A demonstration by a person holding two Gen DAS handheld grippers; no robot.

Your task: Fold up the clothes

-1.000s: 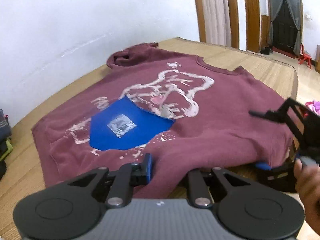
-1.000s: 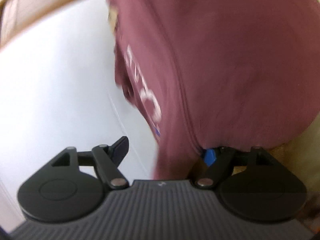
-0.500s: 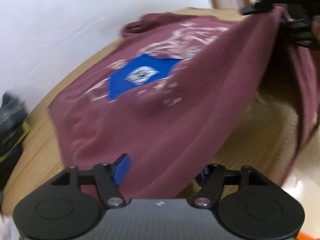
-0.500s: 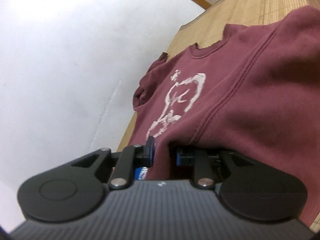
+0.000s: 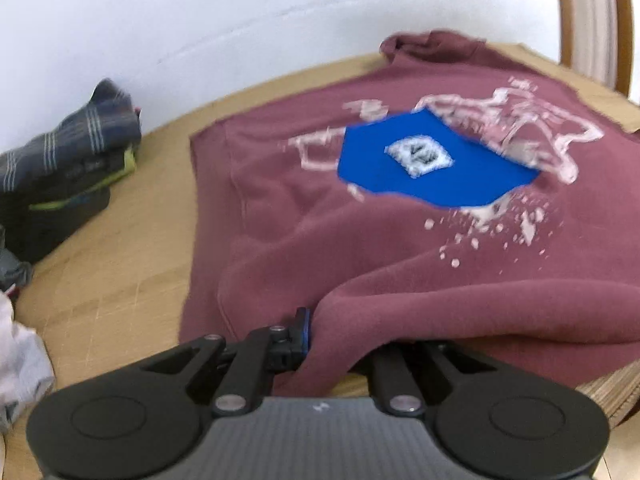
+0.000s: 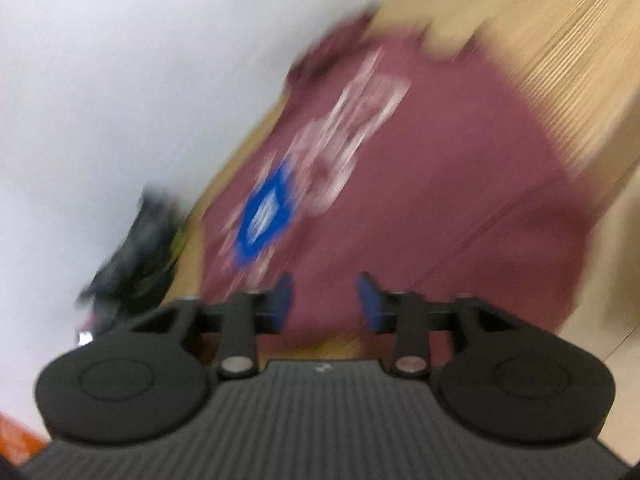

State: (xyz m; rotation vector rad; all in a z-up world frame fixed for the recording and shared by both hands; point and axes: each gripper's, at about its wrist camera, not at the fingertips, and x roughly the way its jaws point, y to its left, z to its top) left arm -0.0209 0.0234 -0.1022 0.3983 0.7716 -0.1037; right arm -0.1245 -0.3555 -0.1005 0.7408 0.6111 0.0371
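A maroon sweatshirt with a pale print and a blue patch lies spread on the woven mat. Its near edge is folded over on itself. My left gripper is shut on that near fold of cloth; the right finger is hidden under the fabric. In the blurred right wrist view, the sweatshirt lies ahead, and my right gripper is open and empty above its near edge.
A pile of dark striped clothes sits at the left by the white wall, also a dark blur in the right wrist view. A white garment lies at the near left. The mat's edge drops off at the near right.
The lifted side of the sweatshirt has come down, folded over the body. My right gripper has let go of the cloth and pulled back. My left gripper has closed on the near fold.
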